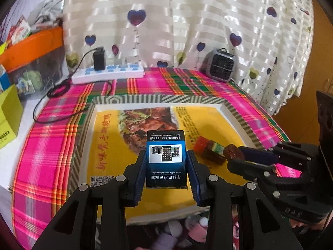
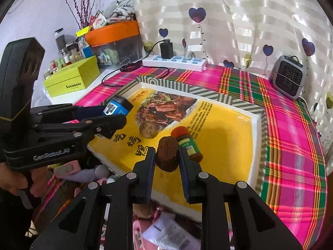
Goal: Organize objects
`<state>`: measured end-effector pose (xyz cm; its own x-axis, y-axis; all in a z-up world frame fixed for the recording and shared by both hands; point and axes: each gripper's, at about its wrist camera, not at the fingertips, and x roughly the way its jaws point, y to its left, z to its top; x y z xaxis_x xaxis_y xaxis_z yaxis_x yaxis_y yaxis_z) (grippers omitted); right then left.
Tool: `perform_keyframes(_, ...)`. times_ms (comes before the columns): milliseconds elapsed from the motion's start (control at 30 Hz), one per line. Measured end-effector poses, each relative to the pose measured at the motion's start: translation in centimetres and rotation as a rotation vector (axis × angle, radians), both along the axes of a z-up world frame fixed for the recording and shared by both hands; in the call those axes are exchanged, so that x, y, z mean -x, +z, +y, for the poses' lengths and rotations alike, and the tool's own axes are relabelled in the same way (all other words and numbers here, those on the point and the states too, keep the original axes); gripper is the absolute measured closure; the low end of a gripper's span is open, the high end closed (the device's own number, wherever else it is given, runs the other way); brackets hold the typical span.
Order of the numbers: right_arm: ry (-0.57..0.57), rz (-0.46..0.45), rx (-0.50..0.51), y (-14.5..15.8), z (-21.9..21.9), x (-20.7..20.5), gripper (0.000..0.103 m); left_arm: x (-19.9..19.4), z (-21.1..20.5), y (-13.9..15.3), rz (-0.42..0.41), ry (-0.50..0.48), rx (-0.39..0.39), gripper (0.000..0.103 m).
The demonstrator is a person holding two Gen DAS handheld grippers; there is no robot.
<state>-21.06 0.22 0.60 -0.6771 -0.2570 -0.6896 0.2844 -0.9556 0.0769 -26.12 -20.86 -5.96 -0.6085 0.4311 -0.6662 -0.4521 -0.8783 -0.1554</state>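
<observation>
My left gripper (image 1: pixel 165 166) is shut on a small blue-and-black box (image 1: pixel 164 145) and holds it upright above a shallow tray (image 1: pixel 145 100) that has a striped rim and a yellow food poster as lining. The right wrist view shows the same box (image 2: pixel 117 106) at the left, over the tray's near-left corner. My right gripper (image 2: pixel 167 153) is shut on a brown round lump (image 2: pixel 167 161) above the tray's front part. Just right of it, a small red-capped spice bottle (image 2: pixel 188 143) lies on its side on the lining. A tan round ball (image 2: pixel 148 130) seems to rest farther in.
The tray sits on a pink plaid cloth (image 2: pixel 291 145). Behind it are a white power strip (image 1: pixel 108 73) with a black charger and a small grey heater (image 1: pixel 220 64). A lime-green box (image 2: pixel 72 77) and an orange-lidded bin (image 2: pixel 113 33) stand at the left. Clutter lies below the table's front edge.
</observation>
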Motion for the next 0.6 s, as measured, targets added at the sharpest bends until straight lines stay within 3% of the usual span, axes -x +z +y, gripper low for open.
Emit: perform_keyframes(600,-0.003,-0.088,-0.091,-2.5,-1.9,2.8,0.103,1.3,-0.4,-1.9,-0.095,0.015,-0.032,0.067)
